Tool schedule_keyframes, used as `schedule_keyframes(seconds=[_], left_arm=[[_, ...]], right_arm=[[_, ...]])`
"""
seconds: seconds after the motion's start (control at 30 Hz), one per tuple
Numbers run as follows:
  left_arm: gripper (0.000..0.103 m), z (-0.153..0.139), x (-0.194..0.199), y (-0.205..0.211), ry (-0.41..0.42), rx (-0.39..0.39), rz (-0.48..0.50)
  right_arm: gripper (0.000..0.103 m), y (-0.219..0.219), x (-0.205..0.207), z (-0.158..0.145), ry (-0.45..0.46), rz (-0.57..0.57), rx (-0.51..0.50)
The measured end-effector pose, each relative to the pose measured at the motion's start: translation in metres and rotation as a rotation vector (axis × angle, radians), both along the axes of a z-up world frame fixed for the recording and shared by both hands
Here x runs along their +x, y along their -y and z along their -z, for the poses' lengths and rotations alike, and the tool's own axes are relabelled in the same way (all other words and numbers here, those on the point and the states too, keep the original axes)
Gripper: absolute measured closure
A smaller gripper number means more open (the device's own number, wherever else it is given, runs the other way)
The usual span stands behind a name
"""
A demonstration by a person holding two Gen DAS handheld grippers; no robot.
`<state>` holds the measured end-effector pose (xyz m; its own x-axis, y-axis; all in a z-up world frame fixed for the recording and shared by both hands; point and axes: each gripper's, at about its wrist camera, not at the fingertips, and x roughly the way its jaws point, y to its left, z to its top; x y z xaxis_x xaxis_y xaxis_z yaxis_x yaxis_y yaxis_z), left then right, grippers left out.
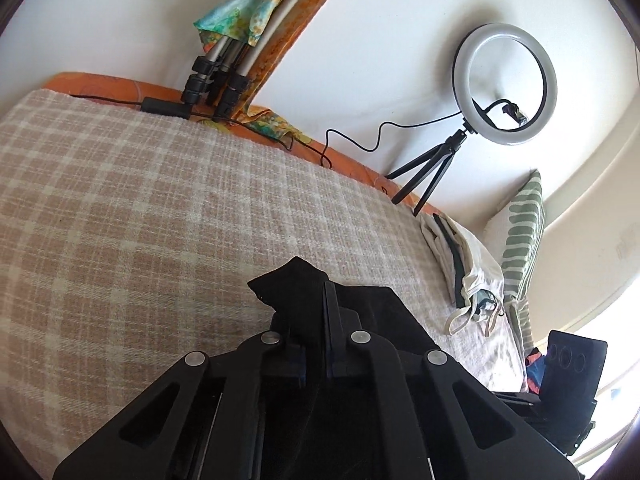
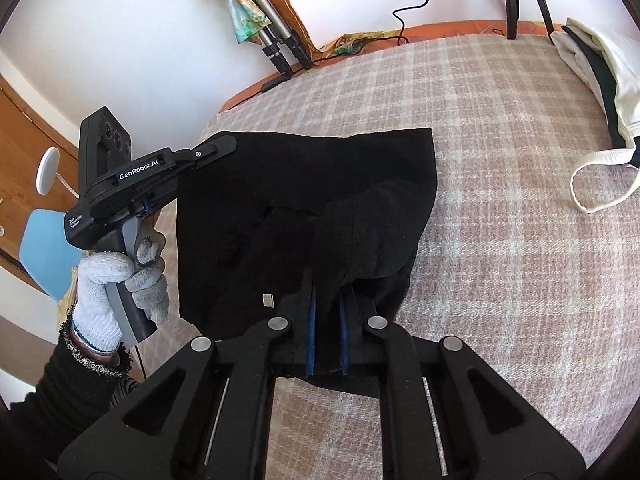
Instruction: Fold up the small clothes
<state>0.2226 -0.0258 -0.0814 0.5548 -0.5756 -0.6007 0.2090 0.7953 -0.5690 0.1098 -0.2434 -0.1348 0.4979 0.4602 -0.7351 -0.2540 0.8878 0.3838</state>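
- Black cloth (image 2: 304, 216), a small piece of clothing, hangs in the air over the bed, held up by two claws.
- The left gripper (image 2: 218, 148) pinches one top corner of it, with its two fingers pressed together on the cloth. A hand in a grey glove (image 2: 124, 280) holds that tool.
- The right gripper (image 2: 328, 320) pinches another edge of the cloth, near the bottom of the right wrist view. Its blue pads (image 2: 311, 332) squeeze the black cloth between them.
- I think the folding of this piece has only just started. It is picked up but not yet laid flat, and I see no neat fold in it. It looks bunched and wrinkly in the middle.
- It needs to be spread out, folded over, and put down.
- A checked blanket (image 1: 140, 200) in tan and cream covers the bed. Most of it is bare, so there is room to work.
- White clothes with a dark stripe (image 2: 600, 68) lie at the far side of the blanket. I cannot tell if they are folded or waiting.
- A striped green pillow (image 1: 524, 232) leans by the wall, near those clothes.
- A ring light (image 1: 504, 84) on a little tripod stands at the bed's edge, and its black cord (image 1: 360, 140) runs along there.
- Tripod legs (image 1: 224, 80) with a colourful scarf (image 1: 240, 16) tied on stand at the far corner.
- All these things sit at the edges, well apart from the cloth. Nothing seems to be in the way.
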Motion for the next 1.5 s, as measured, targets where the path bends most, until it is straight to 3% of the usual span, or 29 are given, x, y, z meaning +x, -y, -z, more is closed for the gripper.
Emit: schedule_keyframes(seconds=[0.1, 0.17, 0.2, 0.27, 0.33, 0.47, 0.57, 0.6, 0.7, 0.9, 1.07, 1.2, 1.33, 1.43, 1.47, 1.5], left_arm=[[0.099, -0.006, -0.002, 0.006, 0.029, 0.055, 0.005], [0.099, 0.001, 0.002, 0.003, 0.005, 0.061, -0.014], [0.099, 0.006, 0.005, -0.001, -0.014, 0.057, -0.021], [0.099, 0.016, 0.011, -0.005, -0.053, 0.091, -0.018], [0.099, 0.023, 0.014, -0.016, -0.078, 0.117, -0.051], [0.094, 0.021, 0.012, -0.039, -0.126, 0.075, -0.094], [0.090, 0.010, -0.002, -0.052, -0.111, 0.047, -0.109], [0.083, 0.008, -0.008, -0.053, -0.114, 0.036, -0.103], [0.057, 0.010, -0.032, -0.056, -0.154, -0.011, -0.097], [0.057, 0.036, -0.087, -0.060, -0.296, -0.079, -0.095], [0.057, 0.058, -0.119, -0.062, -0.376, -0.202, -0.092], [0.045, 0.059, -0.129, -0.054, -0.310, -0.264, -0.089], [0.045, 0.061, -0.123, -0.045, -0.323, -0.303, -0.067], [0.048, 0.057, -0.117, -0.032, -0.293, -0.264, -0.034], [0.055, 0.058, -0.115, -0.030, -0.293, -0.245, -0.026], [0.073, 0.059, -0.113, -0.028, -0.301, -0.236, -0.025]], right_arm=[[0.091, -0.004, -0.002, -0.002, -0.006, -0.048, -0.041], [0.086, -0.004, 0.000, 0.009, -0.091, -0.107, -0.001], [0.072, -0.008, 0.000, 0.018, -0.146, -0.139, 0.016], [0.060, -0.006, -0.005, 0.028, -0.189, -0.139, -0.014], [0.060, -0.001, -0.010, 0.026, -0.176, -0.135, -0.069], [0.059, 0.027, -0.005, 0.003, -0.100, -0.088, -0.042], [0.045, 0.053, 0.012, -0.012, -0.026, -0.020, 0.013], [0.045, 0.061, 0.020, -0.013, -0.014, 0.003, 0.046], [0.045, 0.075, 0.048, -0.001, -0.042, 0.054, 0.129], [0.045, 0.063, 0.094, 0.027, -0.100, 0.090, 0.155], [0.045, 0.058, 0.114, 0.032, -0.082, 0.080, 0.221], [0.045, 0.051, 0.127, 0.039, -0.067, 0.059, 0.285], [0.045, 0.037, 0.138, 0.043, -0.071, 0.038, 0.314], [0.049, 0.028, 0.140, 0.042, -0.055, 0.030, 0.279], [0.063, 0.024, 0.141, 0.043, -0.065, 0.024, 0.266], [0.081, 0.021, 0.143, 0.046, -0.078, 0.024, 0.256]])
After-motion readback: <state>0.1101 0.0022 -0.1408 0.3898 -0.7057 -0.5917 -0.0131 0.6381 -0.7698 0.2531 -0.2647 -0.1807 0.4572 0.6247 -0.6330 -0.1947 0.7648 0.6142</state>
